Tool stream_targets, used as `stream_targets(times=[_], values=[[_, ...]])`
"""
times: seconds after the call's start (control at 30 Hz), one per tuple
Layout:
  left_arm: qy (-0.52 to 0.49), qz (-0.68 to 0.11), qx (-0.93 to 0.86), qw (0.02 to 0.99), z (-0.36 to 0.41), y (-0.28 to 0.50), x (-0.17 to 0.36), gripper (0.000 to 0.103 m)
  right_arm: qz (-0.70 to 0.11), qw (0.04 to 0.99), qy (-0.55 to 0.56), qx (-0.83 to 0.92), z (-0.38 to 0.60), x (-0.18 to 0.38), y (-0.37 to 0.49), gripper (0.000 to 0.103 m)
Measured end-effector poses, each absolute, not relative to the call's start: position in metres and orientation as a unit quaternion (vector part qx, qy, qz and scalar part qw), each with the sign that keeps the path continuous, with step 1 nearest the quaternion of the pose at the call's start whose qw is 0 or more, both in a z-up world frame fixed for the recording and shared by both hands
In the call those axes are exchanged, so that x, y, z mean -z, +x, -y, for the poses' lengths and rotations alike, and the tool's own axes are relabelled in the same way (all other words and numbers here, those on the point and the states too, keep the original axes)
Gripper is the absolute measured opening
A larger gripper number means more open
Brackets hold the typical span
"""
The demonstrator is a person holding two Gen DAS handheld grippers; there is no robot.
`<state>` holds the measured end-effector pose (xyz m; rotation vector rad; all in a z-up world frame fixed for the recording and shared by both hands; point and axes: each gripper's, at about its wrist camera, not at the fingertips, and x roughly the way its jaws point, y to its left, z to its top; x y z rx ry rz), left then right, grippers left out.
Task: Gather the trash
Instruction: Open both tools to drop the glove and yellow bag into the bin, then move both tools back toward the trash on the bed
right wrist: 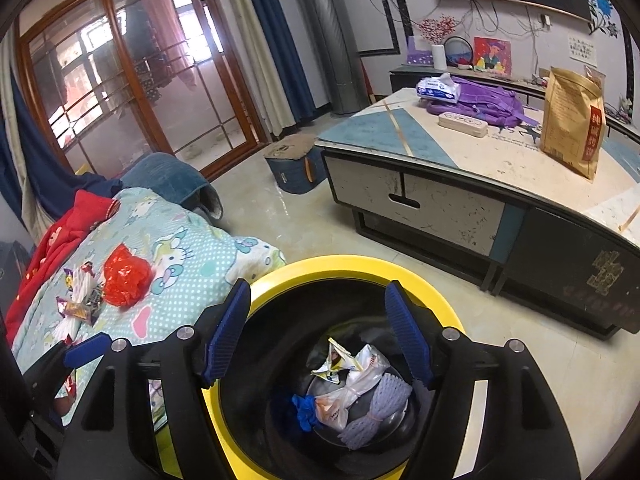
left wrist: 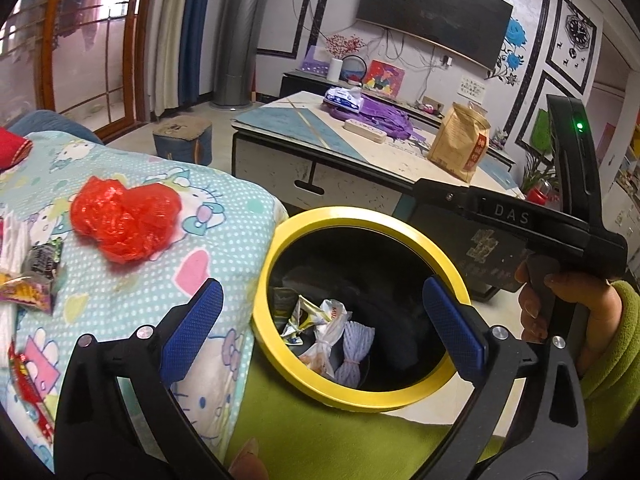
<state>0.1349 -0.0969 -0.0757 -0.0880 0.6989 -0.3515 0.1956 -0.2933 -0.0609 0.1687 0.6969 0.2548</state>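
A black bin with a yellow rim (left wrist: 304,220) (right wrist: 344,264) stands beside the bed. Inside it lie crumpled wrappers (left wrist: 304,316), a knotted white plastic bag (right wrist: 352,392), a pale foam net (right wrist: 376,412) and a blue glove (right wrist: 304,412). My left gripper (left wrist: 324,328) hovers open over the bin mouth with nothing between its blue pads. My right gripper (right wrist: 318,336) is also open and empty above the bin. A crumpled red plastic bag (left wrist: 126,222) (right wrist: 126,276) rests on the cartoon-print blanket (left wrist: 224,216), with snack wrappers (left wrist: 36,276) (right wrist: 78,304) to its left.
A hand in a green sleeve (left wrist: 560,300) grips the other tool's black handle at the right. A low coffee table (right wrist: 452,208) carries a brown paper bag (right wrist: 572,120), purple cloth and a power strip. A small stool (right wrist: 292,168) sits on the floor. Red clothing (right wrist: 60,232) lies on the bed.
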Motion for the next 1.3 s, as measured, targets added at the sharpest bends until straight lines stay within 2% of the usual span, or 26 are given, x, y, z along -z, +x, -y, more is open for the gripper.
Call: stream_targets(times=[1.3], values=[[-0.093,-0.268,0.017,0.959,-0.022,0.1,0.029,0.092,-0.314,0.92,0.016,-0.235,0.203,0.03,0.15,0.071]])
